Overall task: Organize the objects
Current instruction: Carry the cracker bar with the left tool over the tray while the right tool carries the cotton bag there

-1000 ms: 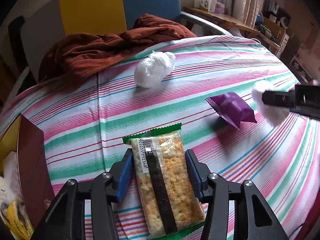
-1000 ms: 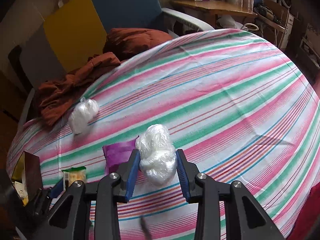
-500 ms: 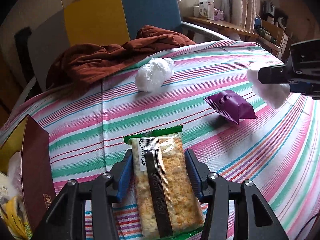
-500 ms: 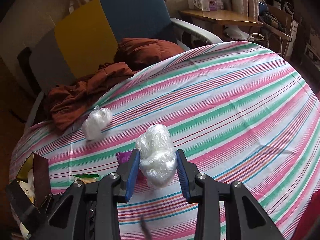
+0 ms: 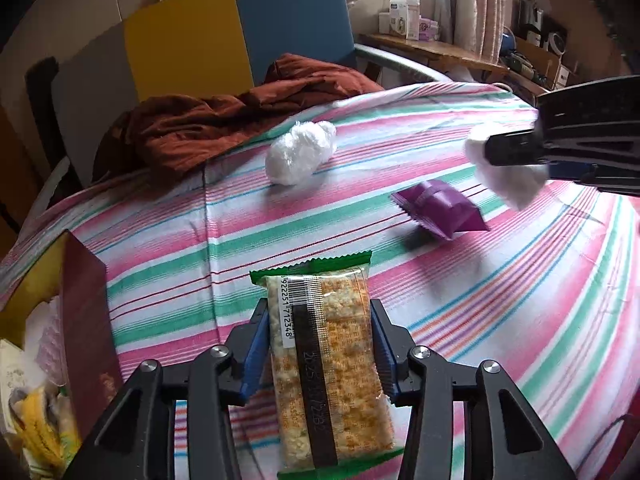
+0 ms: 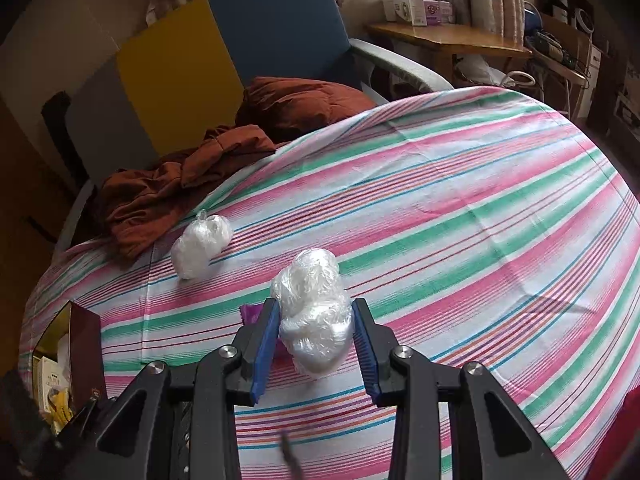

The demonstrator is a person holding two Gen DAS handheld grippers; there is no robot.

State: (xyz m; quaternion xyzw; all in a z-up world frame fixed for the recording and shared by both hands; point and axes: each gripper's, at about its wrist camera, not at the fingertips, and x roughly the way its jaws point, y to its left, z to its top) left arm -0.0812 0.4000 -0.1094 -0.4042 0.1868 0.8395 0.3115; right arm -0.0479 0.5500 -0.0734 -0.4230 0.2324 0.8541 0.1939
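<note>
My left gripper (image 5: 318, 320) is shut on a cracker packet (image 5: 326, 364) with green ends, held above the striped tablecloth (image 5: 180, 280). My right gripper (image 6: 314, 320) is shut on a white plastic-wrapped bundle (image 6: 312, 308), lifted off the cloth; it also shows at the right of the left wrist view (image 5: 508, 178). A second white bundle (image 5: 300, 154) (image 6: 202, 244) lies on the cloth near the brown garment. A purple snack pouch (image 5: 440, 208) lies between the grippers, mostly hidden behind my right fingers in the right wrist view (image 6: 252, 314).
A dark red box (image 5: 86, 332) (image 6: 82, 356), open and holding packets, stands at the left table edge. A crumpled brown garment (image 5: 224, 128) (image 6: 192, 188) drapes the far edge and a chair (image 6: 256, 48). A wooden shelf (image 6: 448, 40) stands far right.
Both grippers have risen with their loads; the table looks lower and farther. The right gripper with its bundle now sits higher in the left wrist view. The box has come into fuller view at left.
</note>
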